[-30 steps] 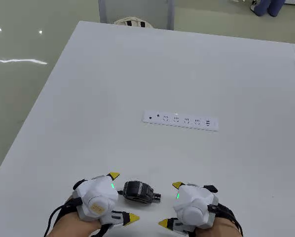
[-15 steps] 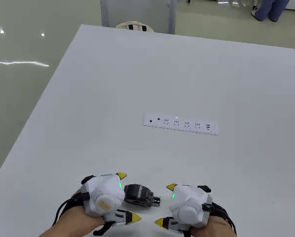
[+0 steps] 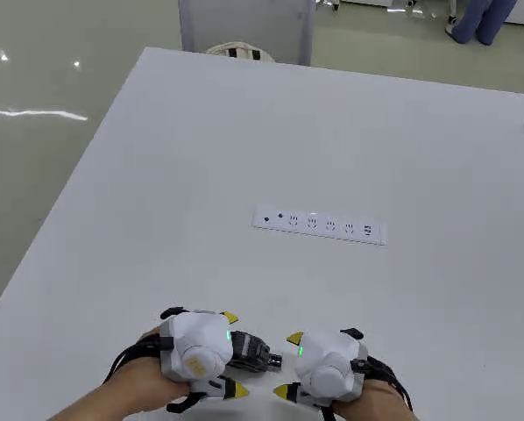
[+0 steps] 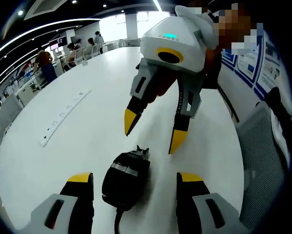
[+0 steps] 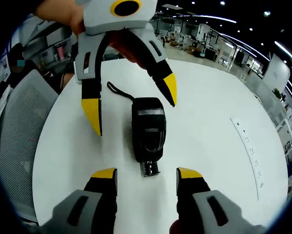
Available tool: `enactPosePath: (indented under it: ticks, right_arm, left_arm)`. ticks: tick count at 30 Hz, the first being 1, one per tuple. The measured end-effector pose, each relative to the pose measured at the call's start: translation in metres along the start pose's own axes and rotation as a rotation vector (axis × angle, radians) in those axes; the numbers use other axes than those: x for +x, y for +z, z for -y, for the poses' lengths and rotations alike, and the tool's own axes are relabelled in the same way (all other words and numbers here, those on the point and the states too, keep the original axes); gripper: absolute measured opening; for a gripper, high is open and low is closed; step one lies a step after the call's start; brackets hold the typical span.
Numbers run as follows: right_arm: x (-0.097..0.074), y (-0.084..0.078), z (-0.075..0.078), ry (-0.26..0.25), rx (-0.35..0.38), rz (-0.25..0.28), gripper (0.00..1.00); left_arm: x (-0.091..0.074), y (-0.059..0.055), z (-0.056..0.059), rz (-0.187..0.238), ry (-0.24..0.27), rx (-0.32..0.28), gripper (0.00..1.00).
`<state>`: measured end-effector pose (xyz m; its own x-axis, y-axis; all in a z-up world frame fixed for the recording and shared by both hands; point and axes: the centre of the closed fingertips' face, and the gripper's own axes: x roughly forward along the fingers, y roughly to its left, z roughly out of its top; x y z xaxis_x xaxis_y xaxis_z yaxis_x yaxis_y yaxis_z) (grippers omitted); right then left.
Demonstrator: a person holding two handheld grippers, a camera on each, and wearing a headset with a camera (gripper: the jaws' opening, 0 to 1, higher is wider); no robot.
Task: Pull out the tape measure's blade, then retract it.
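Left gripper (image 4: 135, 179) jaws apart, straddled tape measure (image 4: 126, 178) case, no clamp. Right gripper (image 5: 146, 174) jaws apart, flanked blade hook (image 5: 148, 169), seemingly no contact. Tape measure lay on white table (image 3: 332, 132). Blade housed; pull-out and retraction both left.

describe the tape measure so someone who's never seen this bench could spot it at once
On the white table, look at the near edge, where the left gripper and right gripper face each other. The tape measure lies between them: a small black case, metal blade tip toward the right gripper, unlike the long white power strip farther up.
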<state>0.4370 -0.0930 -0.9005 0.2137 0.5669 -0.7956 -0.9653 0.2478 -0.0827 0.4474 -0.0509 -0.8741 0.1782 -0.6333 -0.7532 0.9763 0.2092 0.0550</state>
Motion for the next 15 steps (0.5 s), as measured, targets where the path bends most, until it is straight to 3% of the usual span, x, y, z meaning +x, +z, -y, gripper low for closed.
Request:
enactPosePath:
  ticks: [15]
  right_arm:
    - [0.016, -0.008, 0.002, 0.045, -0.046, -0.022, 0.39]
  left_arm:
    - [0.01, 0.001, -0.002, -0.034, -0.044, 0.084, 0.59]
